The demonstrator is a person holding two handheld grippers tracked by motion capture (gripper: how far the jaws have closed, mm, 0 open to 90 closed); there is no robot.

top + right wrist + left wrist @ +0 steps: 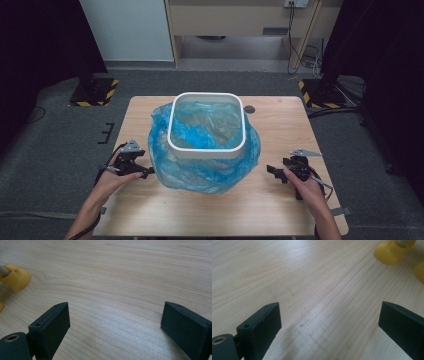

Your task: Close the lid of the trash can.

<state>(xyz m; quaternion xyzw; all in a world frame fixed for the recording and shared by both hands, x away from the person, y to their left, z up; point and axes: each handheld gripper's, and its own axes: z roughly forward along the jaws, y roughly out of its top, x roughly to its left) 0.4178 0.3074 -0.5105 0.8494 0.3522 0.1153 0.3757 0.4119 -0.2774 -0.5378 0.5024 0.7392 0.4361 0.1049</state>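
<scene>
Bag (210,172), blue and thin, lines the white bin (206,150) mid-counter (280,210) and spills loosely over its sides. Left tongs (145,172) rest just beside the plastic, right tongs (272,172) a little apart from it; both gape wide and hold nothing. Likely risks: a pinch that catches only a thin fold and slips, or an uneven pull that tears the film or drags the light bin.

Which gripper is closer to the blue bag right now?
Left. The left gripper sits just off the blue bag's left edge, nearly touching it; the right gripper rests farther off on its right, bare table between.
</scene>
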